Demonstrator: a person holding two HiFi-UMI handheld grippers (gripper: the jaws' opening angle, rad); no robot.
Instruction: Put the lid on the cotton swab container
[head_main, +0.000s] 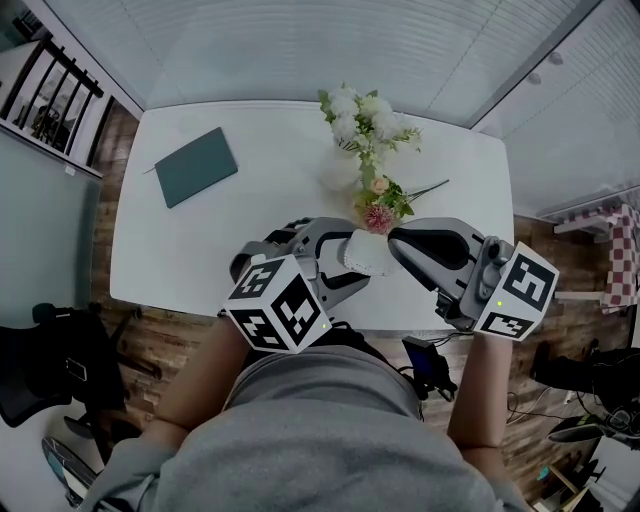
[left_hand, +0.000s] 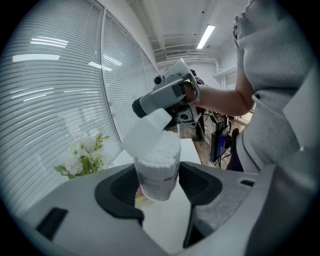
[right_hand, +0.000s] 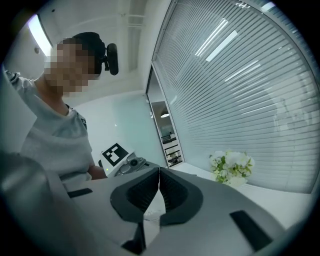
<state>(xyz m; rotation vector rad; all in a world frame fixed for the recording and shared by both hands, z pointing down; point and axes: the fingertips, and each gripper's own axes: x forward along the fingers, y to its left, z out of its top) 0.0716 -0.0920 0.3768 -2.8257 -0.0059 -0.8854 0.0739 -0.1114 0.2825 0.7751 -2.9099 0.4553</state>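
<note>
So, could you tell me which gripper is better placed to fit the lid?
Right: the right gripper pinches the lid over the open cotton swab container, which the left gripper holds.

White table (head_main: 240, 225), teal notebook (head_main: 196, 166), white and pink flowers (head_main: 360, 118), white cotton swab container (left_hand: 157, 172)

Head view looks steeply down; gripper views face each other, sharing flowers (left_hand: 82, 156).

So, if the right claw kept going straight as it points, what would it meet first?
Probably the cotton swab container in the left claw; the lid in the right claw hangs tilted at its open top.
</note>
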